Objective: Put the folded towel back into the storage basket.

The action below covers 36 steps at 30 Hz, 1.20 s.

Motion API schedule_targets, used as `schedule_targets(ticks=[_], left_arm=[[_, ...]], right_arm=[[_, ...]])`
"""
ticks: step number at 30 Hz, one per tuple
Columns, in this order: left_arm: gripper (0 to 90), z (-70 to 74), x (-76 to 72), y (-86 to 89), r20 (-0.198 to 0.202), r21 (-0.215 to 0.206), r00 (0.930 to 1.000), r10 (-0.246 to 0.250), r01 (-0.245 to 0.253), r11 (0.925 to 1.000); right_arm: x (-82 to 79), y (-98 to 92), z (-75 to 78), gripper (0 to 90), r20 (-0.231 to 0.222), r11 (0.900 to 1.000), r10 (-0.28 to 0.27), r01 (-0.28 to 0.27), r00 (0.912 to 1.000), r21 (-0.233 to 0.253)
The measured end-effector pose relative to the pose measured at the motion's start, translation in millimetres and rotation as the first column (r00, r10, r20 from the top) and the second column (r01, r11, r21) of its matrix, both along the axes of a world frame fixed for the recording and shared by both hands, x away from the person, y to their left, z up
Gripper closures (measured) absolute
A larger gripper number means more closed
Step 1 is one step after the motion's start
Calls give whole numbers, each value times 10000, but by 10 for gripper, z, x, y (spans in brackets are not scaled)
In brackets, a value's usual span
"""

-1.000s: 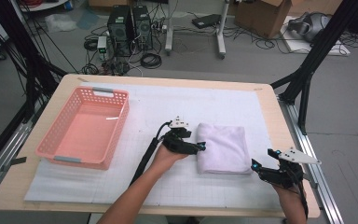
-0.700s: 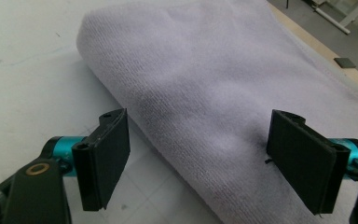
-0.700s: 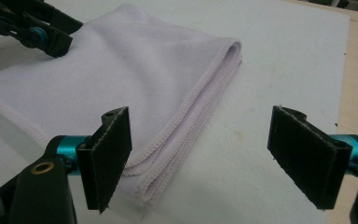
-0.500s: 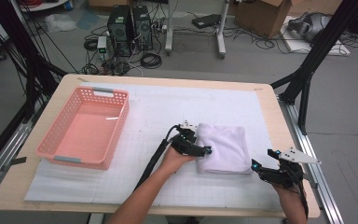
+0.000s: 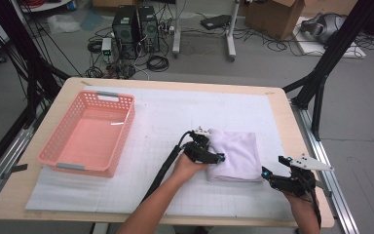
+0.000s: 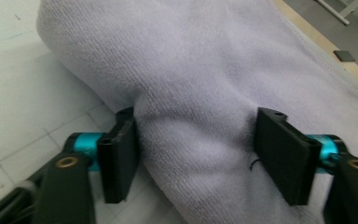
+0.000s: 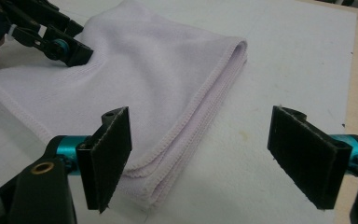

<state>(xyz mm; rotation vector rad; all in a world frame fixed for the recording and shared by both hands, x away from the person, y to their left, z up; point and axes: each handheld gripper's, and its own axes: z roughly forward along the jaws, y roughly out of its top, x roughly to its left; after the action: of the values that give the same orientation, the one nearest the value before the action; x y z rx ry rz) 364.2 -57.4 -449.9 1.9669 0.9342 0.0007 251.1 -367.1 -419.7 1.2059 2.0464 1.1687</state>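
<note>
While the folded towel (image 5: 236, 155) lies right of centre on the worktop (image 5: 272, 102), the left gripper (image 5: 215, 157) straddles its left edge, jaws wide; the right gripper (image 5: 268, 173) gapes beside its near right corner.

Light: even, soft, overhead; bench (image 5: 272, 105) brightly lit.
Shadows: faint, short.
Glare: none strong.
Focus: near claw parts soft in both gripper views; high view slightly grainy.
</note>
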Motion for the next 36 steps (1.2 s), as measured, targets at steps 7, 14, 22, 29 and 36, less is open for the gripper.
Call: schedule_targets(ticks=[7, 14, 22, 29, 36], left_arm=[[601, -14, -13, -17, -22, -334, 9999, -172, 171, 9993], [680, -14, -20, 28, 112, -668, 9997, -218, 225, 9975], [703, -2, -55, 128, 397, -1478, 9991, -164, 221, 9888], [706, 30, -97, 212, 857, -1814, 9959, -287, 440, 9824], [709, 79, -121, 319, 1296, -2095, 9913, -238, 509, 9765]], right_arm=[[-5, -1, -1, 206, -36, 10000, -44, 44, 10000, 44], [-5, -2, -2, 206, -56, 10000, -51, 51, 10000, 60], [-12, -25, 0, 206, -4, 10000, -58, 58, 10000, 57], [-15, -17, 0, 206, -7, 10000, -60, 60, 10000, 70], [-16, -13, 0, 206, -31, 9999, -64, 64, 10000, 85]])
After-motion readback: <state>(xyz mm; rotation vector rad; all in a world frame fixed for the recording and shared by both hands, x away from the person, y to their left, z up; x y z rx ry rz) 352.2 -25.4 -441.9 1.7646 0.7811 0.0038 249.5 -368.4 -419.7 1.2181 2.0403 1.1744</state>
